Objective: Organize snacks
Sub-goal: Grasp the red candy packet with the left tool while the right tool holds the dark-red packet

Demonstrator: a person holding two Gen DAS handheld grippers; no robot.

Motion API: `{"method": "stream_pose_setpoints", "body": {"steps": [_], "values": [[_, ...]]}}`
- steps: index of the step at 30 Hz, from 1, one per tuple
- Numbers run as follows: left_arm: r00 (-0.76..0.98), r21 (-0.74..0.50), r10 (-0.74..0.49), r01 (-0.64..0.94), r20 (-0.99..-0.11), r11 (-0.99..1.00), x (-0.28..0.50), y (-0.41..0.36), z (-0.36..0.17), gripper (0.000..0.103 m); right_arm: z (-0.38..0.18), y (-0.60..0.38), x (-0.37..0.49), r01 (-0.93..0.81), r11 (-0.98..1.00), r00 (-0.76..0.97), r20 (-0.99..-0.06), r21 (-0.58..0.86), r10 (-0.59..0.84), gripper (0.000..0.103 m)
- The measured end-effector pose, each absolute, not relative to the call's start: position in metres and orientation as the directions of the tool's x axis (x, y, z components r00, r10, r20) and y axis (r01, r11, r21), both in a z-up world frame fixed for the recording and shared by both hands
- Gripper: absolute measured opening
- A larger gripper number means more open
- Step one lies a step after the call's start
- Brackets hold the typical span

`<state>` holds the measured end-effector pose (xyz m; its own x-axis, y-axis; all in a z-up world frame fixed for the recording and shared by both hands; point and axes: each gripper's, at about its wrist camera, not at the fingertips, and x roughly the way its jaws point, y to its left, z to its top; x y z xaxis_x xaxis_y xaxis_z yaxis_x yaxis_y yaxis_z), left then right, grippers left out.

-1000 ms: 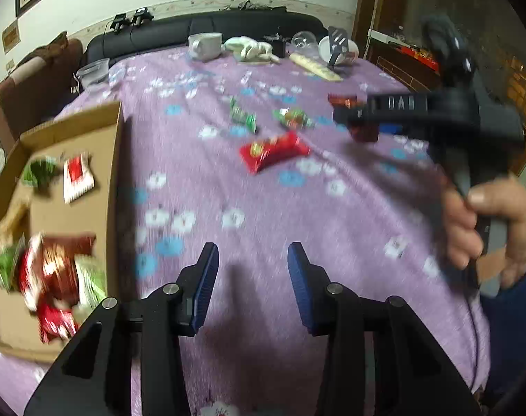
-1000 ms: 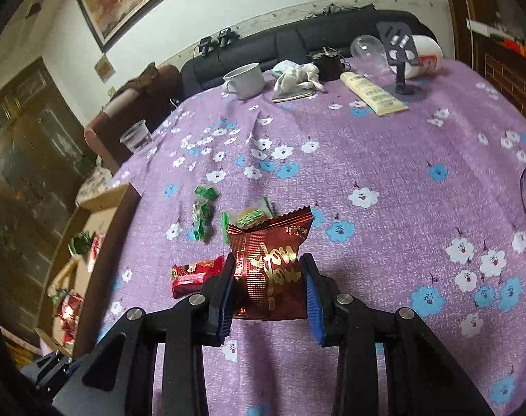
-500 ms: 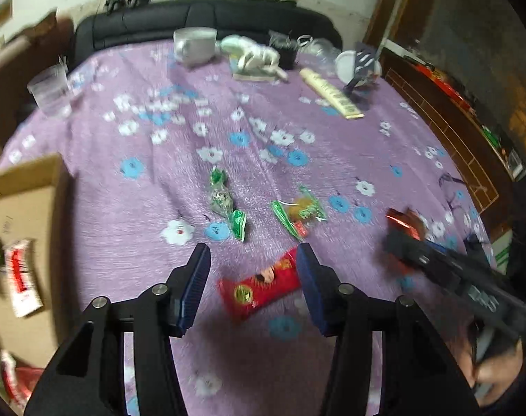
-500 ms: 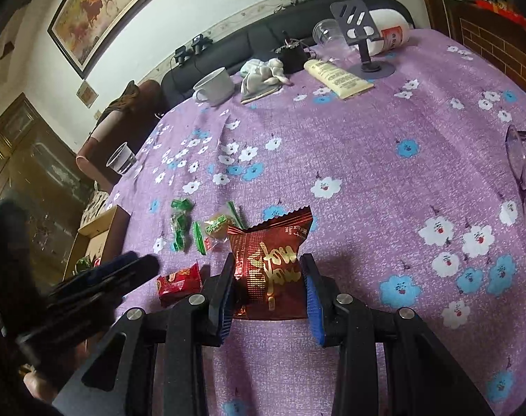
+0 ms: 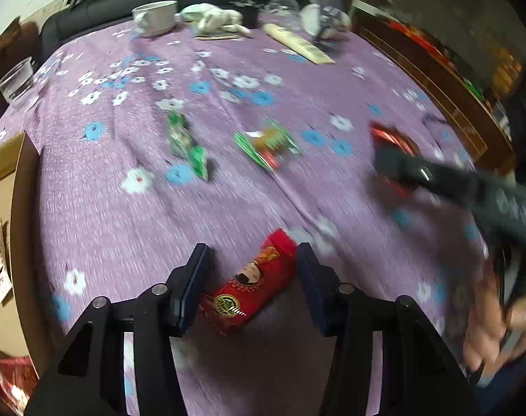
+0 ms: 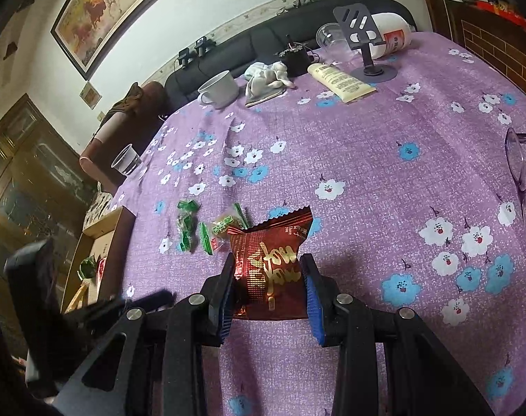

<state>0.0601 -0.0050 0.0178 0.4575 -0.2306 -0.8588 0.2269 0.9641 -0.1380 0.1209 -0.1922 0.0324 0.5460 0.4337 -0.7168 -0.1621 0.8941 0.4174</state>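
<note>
— Two claws busy: my left claw is open astride the red snack bar on the table, nothing gripped; bar runs diagonally across the gap

— Right claw?

— Clamped on the dark red packet

Worktop w/ purple floral cloth. Lying on it: red snack bar, two green wrapped sweets & green-orange packet mid-cloth; white mug, cream tube, phone stand, clear cup, glasses, cardboard box at left edge.
</note>
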Motion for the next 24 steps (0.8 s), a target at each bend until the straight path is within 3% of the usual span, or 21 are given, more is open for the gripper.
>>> {"method": "stream_pose_setpoints", "body": {"steps": [7, 13, 19, 24], "values": [[0.436, -0.09, -0.225, 0.31, -0.872, 0.947, 0.035, -0.012, 0.018, 0.056, 0.033, -0.191, 0.12, -0.162, 0.896, 0.55, -0.717, 0.413, 0.429, 0.036], [0.496, -0.035, -0.172, 0.273, -0.851, 0.961, 0.038, -0.017, 0.014, 0.055, 0.035, -0.186, 0.117, -0.185, 0.903, 0.558, -0.714, 0.389, 0.422, 0.036], [0.556, -0.002, -0.139, 0.241, -0.82, 0.97, 0.033, -0.017, 0.013, 0.024, 0.037, -0.18, 0.115, -0.207, 0.905, 0.562, -0.712, 0.372, 0.421, 0.036], [0.581, -0.004, -0.135, 0.221, -0.802, 0.975, 0.032, -0.014, 0.012, 0.018, 0.038, -0.169, 0.11, -0.246, 0.909, 0.567, -0.711, 0.336, 0.416, 0.036]]}}
